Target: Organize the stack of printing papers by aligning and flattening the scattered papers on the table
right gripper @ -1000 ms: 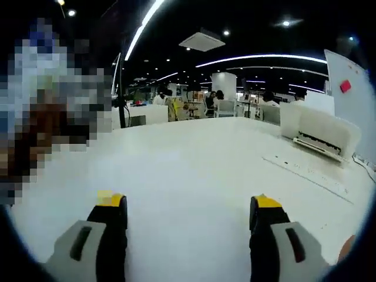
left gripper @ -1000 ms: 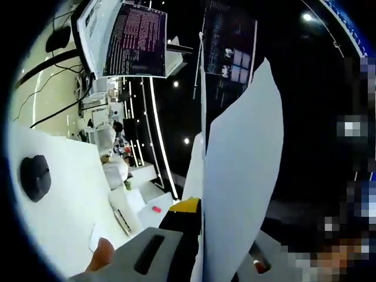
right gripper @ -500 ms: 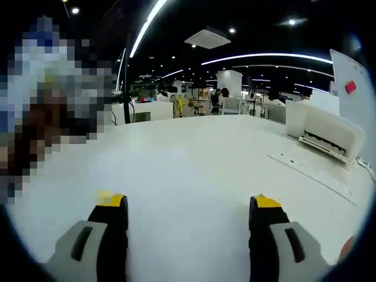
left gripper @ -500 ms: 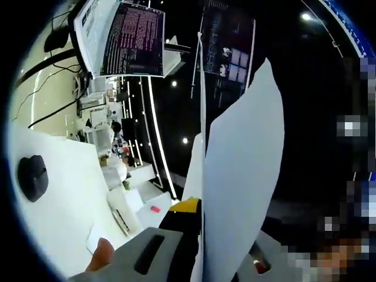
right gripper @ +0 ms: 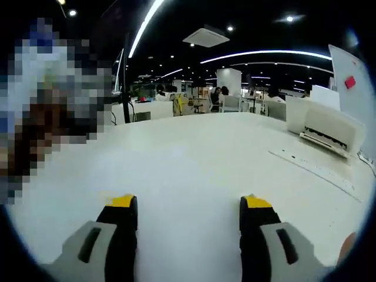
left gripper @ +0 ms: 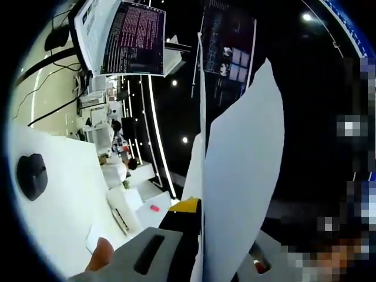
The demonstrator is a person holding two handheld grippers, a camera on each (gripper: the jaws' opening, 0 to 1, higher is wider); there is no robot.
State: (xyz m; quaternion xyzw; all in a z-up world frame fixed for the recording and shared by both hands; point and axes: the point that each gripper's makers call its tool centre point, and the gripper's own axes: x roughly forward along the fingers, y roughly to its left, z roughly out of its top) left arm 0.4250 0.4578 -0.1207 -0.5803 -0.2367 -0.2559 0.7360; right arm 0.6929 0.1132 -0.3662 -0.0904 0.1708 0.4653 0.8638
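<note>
Gripping upright papers point(left gripper: 238, 176) edge; table point(right gripper: 194, 170) open ahead.

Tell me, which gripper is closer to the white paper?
Left. The left gripper is shut on the white paper, which stands up between its jaws. The right gripper is open over the bare white table, with no paper between its jaws.

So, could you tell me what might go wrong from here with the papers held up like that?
The left gripper clamps the papers near one edge, and the sheets stand splayed apart, so one could slip out or crease at the jaws. The right gripper is open above the bare table, holding nothing, so the stack has no second support and may sag when lowered.
</note>
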